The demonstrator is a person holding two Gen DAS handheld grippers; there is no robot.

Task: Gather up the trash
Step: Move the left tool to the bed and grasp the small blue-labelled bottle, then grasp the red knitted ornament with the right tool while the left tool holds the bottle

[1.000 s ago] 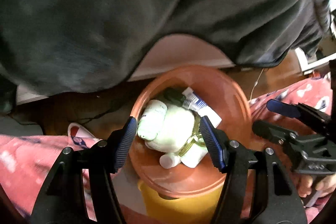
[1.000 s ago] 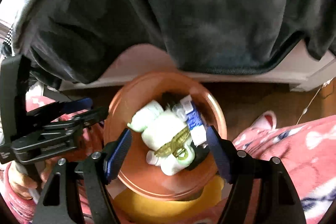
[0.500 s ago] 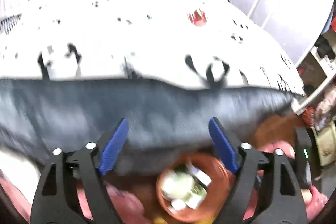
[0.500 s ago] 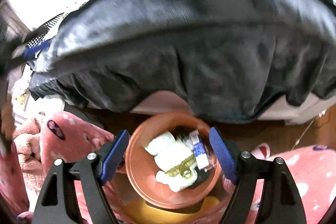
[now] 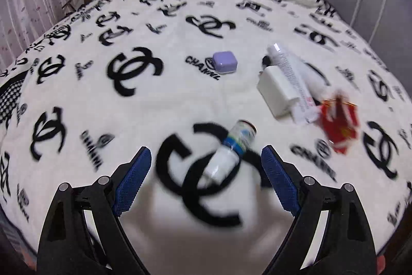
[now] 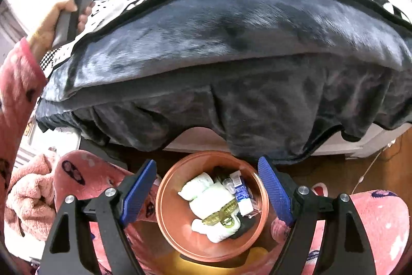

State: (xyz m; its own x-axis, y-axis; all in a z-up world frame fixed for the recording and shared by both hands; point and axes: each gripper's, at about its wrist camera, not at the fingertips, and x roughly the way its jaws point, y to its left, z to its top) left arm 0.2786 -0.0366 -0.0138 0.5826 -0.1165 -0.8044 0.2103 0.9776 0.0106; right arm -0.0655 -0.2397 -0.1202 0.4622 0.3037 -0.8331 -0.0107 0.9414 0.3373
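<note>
On the bed, a small white bottle [image 5: 228,150] with a blue band lies on its side, blurred, over a black logo print. Farther back sits a lavender rounded box [image 5: 224,62], well apart from the rest. To the right, a white flat box [image 5: 276,91] lies touching a long white tube [image 5: 293,79], and a crumpled red wrapper [image 5: 340,124] rests just beside the tube's near end. Down by the floor, the orange bin [image 6: 170,213] holds white bottles, a blue-and-white tube and a yellow-green clip.
</note>
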